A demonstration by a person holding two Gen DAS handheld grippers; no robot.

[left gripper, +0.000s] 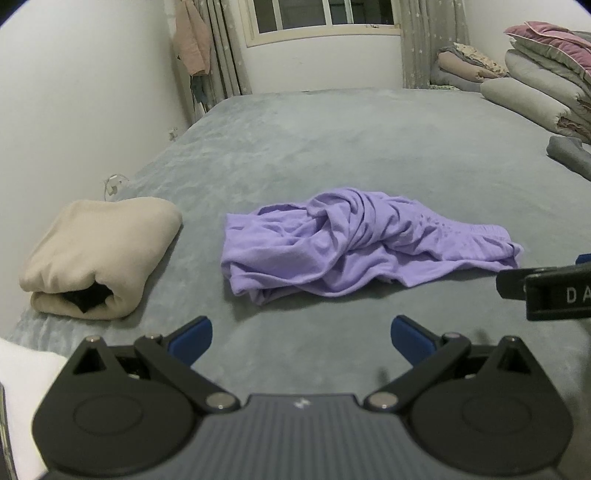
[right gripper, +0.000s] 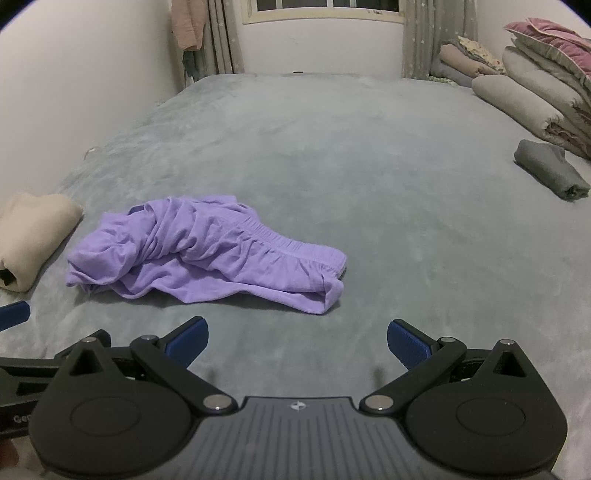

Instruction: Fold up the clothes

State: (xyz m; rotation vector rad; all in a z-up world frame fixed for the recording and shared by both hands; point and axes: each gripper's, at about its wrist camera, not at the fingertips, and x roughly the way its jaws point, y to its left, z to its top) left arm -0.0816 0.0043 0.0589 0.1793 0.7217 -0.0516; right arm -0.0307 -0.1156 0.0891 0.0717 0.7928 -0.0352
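Landmark for all positions: the crumpled purple garment (left gripper: 364,243), which lies unfolded near the front of the grey bed cover (left gripper: 332,140), roughly in the middle of its width. Far to the left of the garment, past the bed edge, a pink cloth (left gripper: 190,38) hangs on the wall beside the curtain (left gripper: 225,48). Closer, left of the garment and apart from it, a folded beige garment (left gripper: 98,254) rests on the cover with something black showing at its open near end. The purple garment itself is bunched and twisted: a thick rope of folds runs across its top, and its gathered elastic waistband (right gripper: 291,243) faces the right side. In front of the garment, and short of touching it, the left gripper (left gripper: 301,338) hovers over bare cover, its blue-padded fingers spread wide and holding nothing. Just to the right of that, also in front of the garment, the right gripper (right gripper: 297,336) hovers the same way, fingers released and empty. Behind the garment, at the head of the room, a window (left gripper: 325,16). Well to the right of the garment, a small folded grey garment (right gripper: 550,173) lies on the cover; behind it, stacked quilts (right gripper: 535,88) are piled against the wall.
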